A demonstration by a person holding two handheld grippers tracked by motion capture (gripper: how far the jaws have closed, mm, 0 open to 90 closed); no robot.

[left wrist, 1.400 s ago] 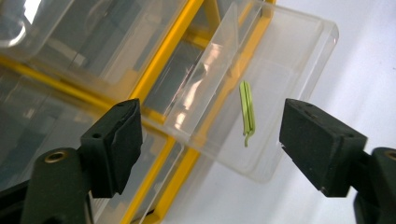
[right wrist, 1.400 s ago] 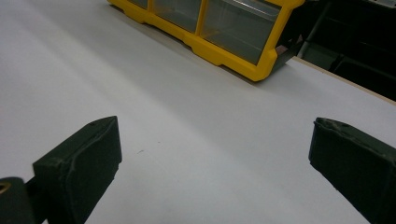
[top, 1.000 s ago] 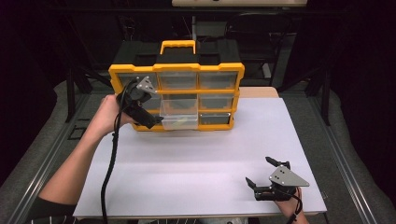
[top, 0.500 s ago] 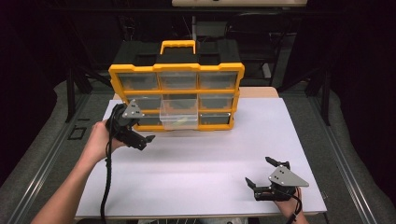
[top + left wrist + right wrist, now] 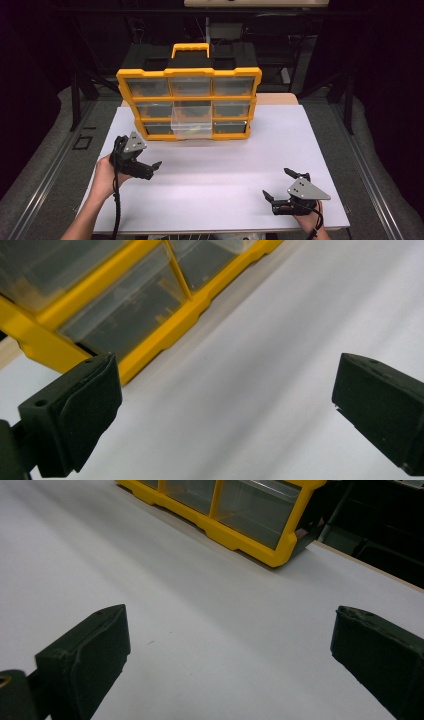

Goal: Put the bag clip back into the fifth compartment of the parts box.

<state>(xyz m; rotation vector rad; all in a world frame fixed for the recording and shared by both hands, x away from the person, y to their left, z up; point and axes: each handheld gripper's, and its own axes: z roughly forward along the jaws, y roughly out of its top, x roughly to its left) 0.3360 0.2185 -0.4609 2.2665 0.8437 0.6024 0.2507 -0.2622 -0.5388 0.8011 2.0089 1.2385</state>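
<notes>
A yellow organizer cabinet [image 5: 189, 75] with clear drawers and a top handle stands at the back of the white table [image 5: 225, 160]. One clear drawer [image 5: 191, 122] in its middle column is pulled out, with small yellowish pieces inside. My left gripper [image 5: 153, 170] is held low at the table's left, open and empty, in front of the cabinet's left corner. In the left gripper view the jaws stand wide apart, with the cabinet's bottom drawers [image 5: 120, 315] ahead. My right gripper [image 5: 276, 183] rests near the front right edge, open with nothing in it. The cabinet's corner [image 5: 240, 510] lies far ahead of it.
Dark framing and black equipment [image 5: 210, 30] stand behind the cabinet. Grey floor with rails [image 5: 45, 165] runs along both sides of the table. Bare white table surface lies between the two grippers.
My left gripper has come away from the cabinet's left side, down and back toward the table's front left. The right gripper has not moved.
</notes>
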